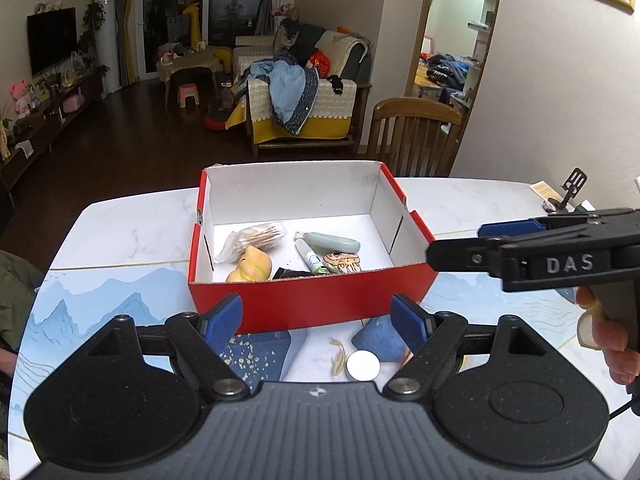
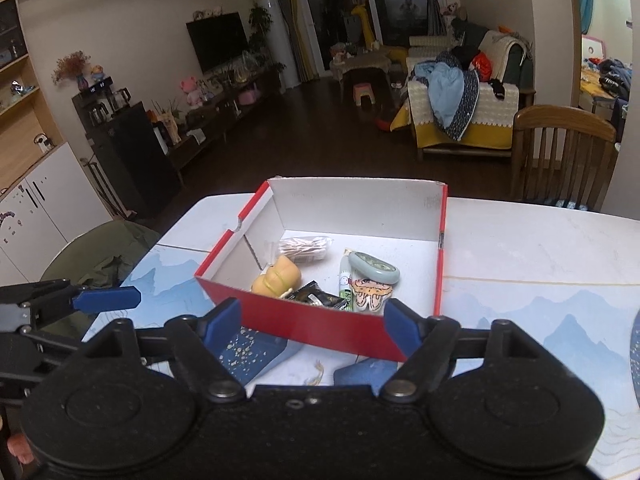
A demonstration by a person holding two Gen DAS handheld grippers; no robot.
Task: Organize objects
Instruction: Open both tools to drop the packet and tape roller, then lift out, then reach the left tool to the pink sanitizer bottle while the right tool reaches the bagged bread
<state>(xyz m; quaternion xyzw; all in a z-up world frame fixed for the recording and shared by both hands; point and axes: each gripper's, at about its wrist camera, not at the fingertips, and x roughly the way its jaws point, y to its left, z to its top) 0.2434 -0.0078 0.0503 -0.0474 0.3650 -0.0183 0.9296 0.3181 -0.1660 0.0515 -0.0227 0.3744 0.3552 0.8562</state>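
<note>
Table: white marble-look tabletop [image 1: 132, 232] with a printed blue mountain pattern.
Box: red cardboard box with white inside [image 1: 308, 304], open on top, standing on the table.
In the box: clear plastic bag of cotton swabs [image 1: 256, 238], soft yellow duck-shaped toy [image 1: 250, 268], pale green oblong case [image 1: 334, 242], white tube [image 1: 310, 260], cartoon-printed flat piece [image 1: 342, 262], black shiny packet [image 1: 294, 274].
Outside the box: small round silver disc [image 1: 363, 365], on the table near the front wall.
Left gripper [image 1: 318, 320]: blue pads apart, nothing between them.
Right gripper [image 2: 314, 320]: pads apart, empty.

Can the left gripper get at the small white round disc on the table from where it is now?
Probably yes: the white disc lies bare on the table, just ahead of the open, empty left gripper.
</note>
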